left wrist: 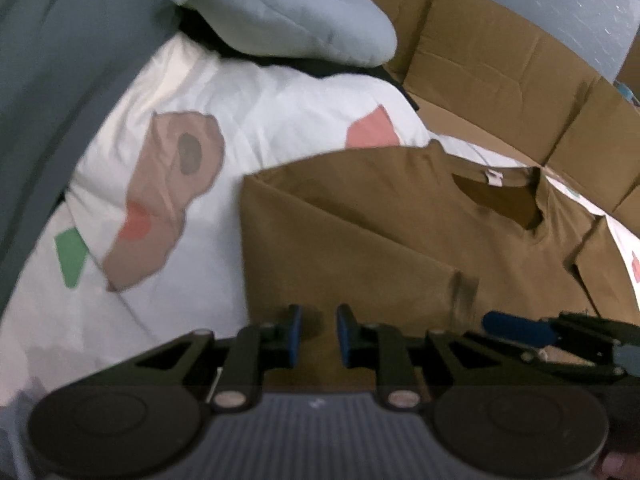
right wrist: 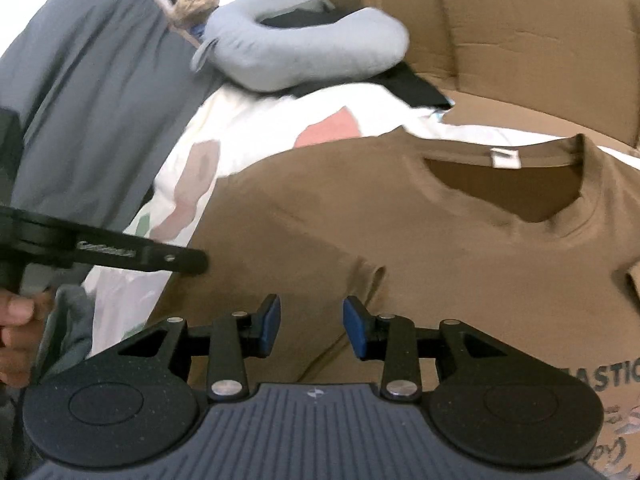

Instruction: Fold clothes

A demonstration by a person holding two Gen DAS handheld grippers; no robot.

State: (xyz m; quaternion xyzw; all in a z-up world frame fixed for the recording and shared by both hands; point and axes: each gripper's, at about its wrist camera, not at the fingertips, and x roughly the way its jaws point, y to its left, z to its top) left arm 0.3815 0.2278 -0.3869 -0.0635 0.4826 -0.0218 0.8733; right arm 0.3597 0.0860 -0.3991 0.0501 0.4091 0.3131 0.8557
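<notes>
Hovering just over the near part of the brown T-shirt (right wrist: 460, 240), the right tool (right wrist: 311, 326) has its blue pads apart with nothing between them; the left tool (left wrist: 319, 334) shows a narrower gap, also empty. Printed letters at the shirt's right edge read "ASTIC", the rest cut off and blurred, perhaps part of a longer word. Laid flat on the white patterned bedcover (left wrist: 260, 92), the shirt runs lengthwise away from the tools, its collar at the far end with a small white neck label (right wrist: 506, 158), unreadable. Beyond lie a grey neck pillow (right wrist: 304, 48) and cardboard boxes (left wrist: 500, 52).
</notes>
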